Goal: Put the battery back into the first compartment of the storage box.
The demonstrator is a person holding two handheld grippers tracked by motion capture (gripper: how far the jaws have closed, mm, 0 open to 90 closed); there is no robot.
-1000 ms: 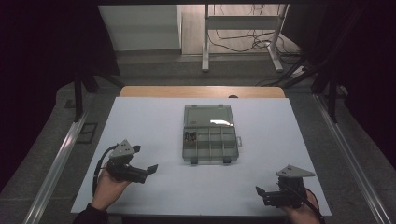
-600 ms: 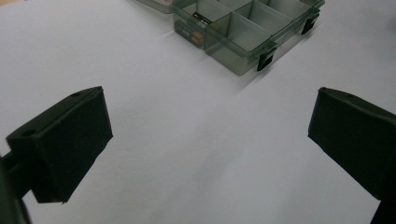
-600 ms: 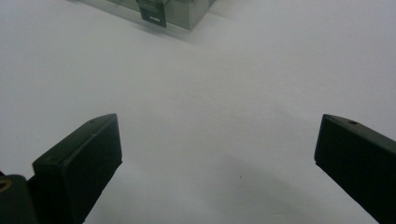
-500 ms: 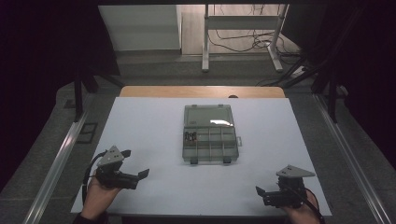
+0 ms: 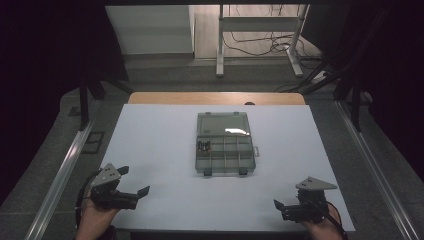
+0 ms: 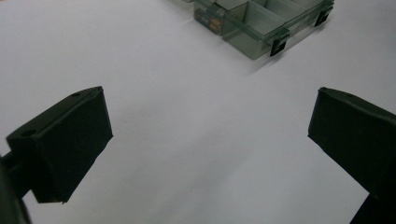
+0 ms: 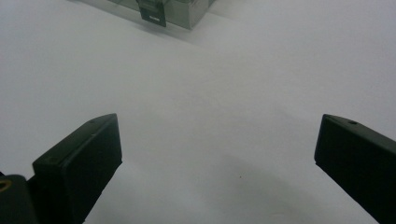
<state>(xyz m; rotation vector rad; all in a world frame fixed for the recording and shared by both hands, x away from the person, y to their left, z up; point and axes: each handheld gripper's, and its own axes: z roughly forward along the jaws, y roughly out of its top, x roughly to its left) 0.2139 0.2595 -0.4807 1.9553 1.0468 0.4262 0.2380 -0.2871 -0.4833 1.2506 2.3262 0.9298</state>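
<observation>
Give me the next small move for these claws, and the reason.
Probably bring the left claw forward toward the closed compartment box. Both claws are open and hold nothing, near the table's front edge, the right claw too, and the box's two front latches face them.

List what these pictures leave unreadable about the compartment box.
- High view: the small dark items in one left compartment of the compartment box are too small to identify.
- Left gripper view: the box is cut off by the top edge.
- Right gripper view: just a corner and latch show; top edge crops the rest.
</observation>
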